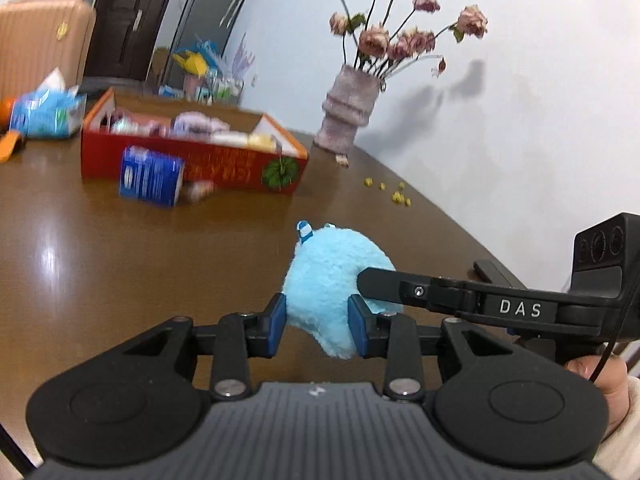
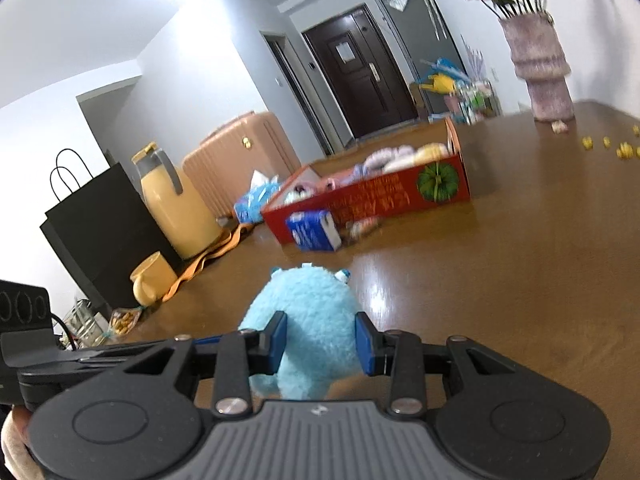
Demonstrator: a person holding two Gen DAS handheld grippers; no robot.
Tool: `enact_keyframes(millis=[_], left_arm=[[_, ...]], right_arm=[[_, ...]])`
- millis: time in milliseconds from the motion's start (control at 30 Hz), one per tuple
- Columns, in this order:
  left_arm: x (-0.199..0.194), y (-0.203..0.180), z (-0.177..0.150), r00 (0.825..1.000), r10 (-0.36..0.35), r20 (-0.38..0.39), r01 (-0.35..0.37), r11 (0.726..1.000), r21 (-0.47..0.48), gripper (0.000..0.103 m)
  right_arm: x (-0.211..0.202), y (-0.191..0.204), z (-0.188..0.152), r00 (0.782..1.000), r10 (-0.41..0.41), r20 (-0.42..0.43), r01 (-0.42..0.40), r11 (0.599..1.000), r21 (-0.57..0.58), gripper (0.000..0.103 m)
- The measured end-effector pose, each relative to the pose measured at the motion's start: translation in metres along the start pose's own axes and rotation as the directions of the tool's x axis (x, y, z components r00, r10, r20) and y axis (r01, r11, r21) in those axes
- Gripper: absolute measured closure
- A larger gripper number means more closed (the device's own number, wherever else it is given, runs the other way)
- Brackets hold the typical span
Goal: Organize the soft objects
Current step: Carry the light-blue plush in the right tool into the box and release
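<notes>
Two hand-held grippers [image 1: 318, 326] [image 2: 322, 344] around one blue plush [image 1: 328, 280]

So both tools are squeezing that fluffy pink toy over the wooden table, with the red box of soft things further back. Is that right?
Not quite: the fluffy toy is light blue, not pink, as both wrist views show. The left tool and right tool do grip it over the wooden table, with the red box behind.

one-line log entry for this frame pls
left gripper: shut on blue plush toy | right gripper: shut on same toy | toy: above table | red box: ahead, already holds soft items
</notes>
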State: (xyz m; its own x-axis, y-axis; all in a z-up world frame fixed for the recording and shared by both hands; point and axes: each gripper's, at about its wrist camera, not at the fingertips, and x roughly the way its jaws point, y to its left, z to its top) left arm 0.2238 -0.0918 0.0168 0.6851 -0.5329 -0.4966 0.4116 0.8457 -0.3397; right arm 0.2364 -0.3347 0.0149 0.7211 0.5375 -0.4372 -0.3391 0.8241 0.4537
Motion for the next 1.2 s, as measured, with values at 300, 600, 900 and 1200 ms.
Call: enact_keyframes(millis=[300,600,900,1200], left_arm=[[0.081,0.023,0.135,0.995,-0.056,0.087,0.049,0.996,0.075,0.069],[0.24,0.117,0.253,0.995,-0.102,0.008,0.102,0.993,-0.056,0.069],[0.343,0.169,0.257,0.976,0.083,-0.2,-0.09,0.996,-0.024,0.069],[0.298,0.159,0.27,0.982,0.146,-0.122,-0.139,0.988,0.064,0.068]], right_arm=[[0.052,-0.022,0.139,0.995,-0.06,0.085,0.071,0.989,-0.126,0.068],[0.204,-0.1,0.271,0.986,-0.163,-0.014,0.161,0.982,-0.1,0.068],[0.345,-0.123,0.271,0.895,-0.42,-0.153,0.357,0.878,-0.319,0.073],[0.326,-0.095,0.274,0.891,-0.44,-0.109,0.371,0.845,-0.384,0.072]])
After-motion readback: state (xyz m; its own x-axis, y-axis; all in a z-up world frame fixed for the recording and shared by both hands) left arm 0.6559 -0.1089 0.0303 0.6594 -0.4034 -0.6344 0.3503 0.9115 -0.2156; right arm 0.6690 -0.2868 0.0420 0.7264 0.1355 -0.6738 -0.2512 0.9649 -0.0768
